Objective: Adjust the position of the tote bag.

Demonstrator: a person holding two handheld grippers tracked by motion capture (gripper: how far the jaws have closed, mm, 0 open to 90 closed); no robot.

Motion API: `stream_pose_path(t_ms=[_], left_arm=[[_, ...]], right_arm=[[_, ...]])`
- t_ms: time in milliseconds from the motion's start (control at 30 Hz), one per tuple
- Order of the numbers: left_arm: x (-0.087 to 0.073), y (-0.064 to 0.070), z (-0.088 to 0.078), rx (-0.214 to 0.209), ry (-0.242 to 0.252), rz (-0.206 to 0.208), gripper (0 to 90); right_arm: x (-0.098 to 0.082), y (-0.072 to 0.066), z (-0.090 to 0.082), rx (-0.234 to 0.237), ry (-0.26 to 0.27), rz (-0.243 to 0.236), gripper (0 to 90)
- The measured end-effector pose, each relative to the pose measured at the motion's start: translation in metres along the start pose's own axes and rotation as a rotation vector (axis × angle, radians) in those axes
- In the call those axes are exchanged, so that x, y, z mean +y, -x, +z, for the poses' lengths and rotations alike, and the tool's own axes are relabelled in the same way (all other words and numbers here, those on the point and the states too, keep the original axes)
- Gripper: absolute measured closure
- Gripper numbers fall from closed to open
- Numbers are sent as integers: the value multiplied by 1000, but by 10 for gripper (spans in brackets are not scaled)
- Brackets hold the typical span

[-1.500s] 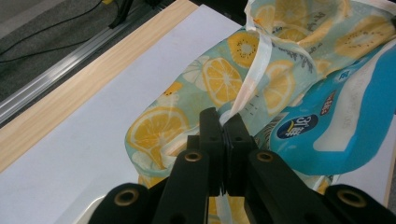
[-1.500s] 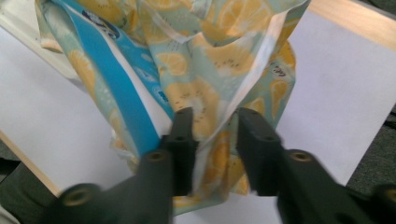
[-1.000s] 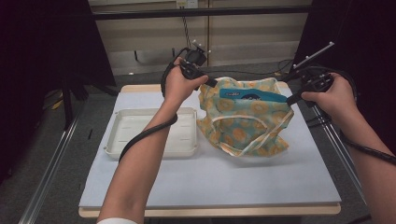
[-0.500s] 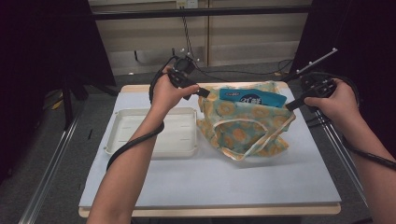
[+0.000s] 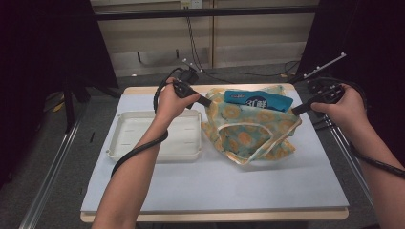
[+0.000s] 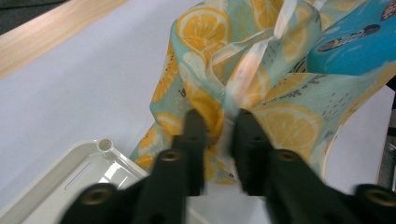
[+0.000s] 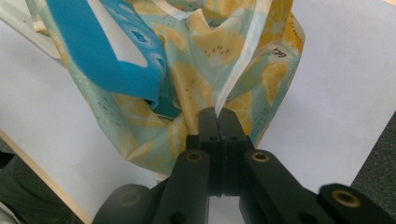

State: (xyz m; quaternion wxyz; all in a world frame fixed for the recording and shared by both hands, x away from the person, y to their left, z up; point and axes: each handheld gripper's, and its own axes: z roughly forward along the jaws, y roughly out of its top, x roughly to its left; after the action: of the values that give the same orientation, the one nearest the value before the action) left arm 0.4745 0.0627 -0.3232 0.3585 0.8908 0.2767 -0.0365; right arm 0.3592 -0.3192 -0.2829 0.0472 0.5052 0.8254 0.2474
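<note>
A cloth bag (image 5: 243, 136) printed with lemon slices lies at the middle right of the white table, its mouth held up between my two grippers. A blue snack packet (image 5: 258, 100) sticks out of it at the back. My left gripper (image 5: 208, 102) is at the bag's left rim; its jaws have just been closing, and in the left gripper view (image 6: 217, 123) they pinch a fold of the bag (image 6: 289, 121). My right gripper (image 5: 293, 110) is shut on the bag's right rim, its jaws (image 7: 218, 114) tight together on the fabric (image 7: 210, 46) beside the packet (image 7: 107, 51).
An empty white plastic tray (image 5: 157, 155) sits left of the bag, under my left forearm; its corner (image 6: 93, 158) lies just below the left jaws. The table's wooden edge runs along the back. Cables trail from both grippers.
My left hand has come down and to the left, from above the bag to its left rim. The bag's mouth now stretches wider. The right hand has stayed put.
</note>
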Motion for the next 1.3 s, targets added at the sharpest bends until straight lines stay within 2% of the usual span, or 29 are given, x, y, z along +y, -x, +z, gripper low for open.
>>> stream_pose_path(t_ms=[67,200,233,300,367,467,500,567,600,733,833,867,1067,1100,1133,1300], left_arm=[[1,-1,0,1,6,12,844],[4,-3,1,16,22,-10,892],[5,-4,1,20,13,4,893],[7,-5,2,26,18,-8,894],[9,-8,3,31,16,-1,894],[10,-10,7,36,24,-20,894],[10,-11,8,38,17,-9,894],[10,-11,11,38,23,-20,894],[11,-13,11,36,16,-10,894],[8,-16,15,34,25,-40,894],[6,-18,18,39,31,-48,894],[6,-20,17,41,20,-38,894],[4,-20,23,37,30,-59,894],[5,-20,22,40,15,-44,894],[4,-19,24,36,28,-57,894],[4,-19,28,36,17,-54,894]], right_arm=[[-1,1,1,-6,8,6,900],[-3,2,3,-6,17,8,900],[-4,2,4,-6,15,5,900],[-5,3,6,-6,10,7,900],[-7,4,8,-5,11,7,900],[-9,5,10,-6,12,11,900],[-9,6,11,-1,17,25,900],[-11,7,14,-5,20,18,900],[-12,8,15,-7,17,26,900],[-15,10,19,2,28,30,900],[-18,11,23,5,24,30,900],[-20,11,25,7,22,35,900],[-27,13,32,19,32,42,900],[-29,14,33,22,25,43,900],[-30,14,34,21,22,42,900],[-36,17,39,23,26,51,900]])
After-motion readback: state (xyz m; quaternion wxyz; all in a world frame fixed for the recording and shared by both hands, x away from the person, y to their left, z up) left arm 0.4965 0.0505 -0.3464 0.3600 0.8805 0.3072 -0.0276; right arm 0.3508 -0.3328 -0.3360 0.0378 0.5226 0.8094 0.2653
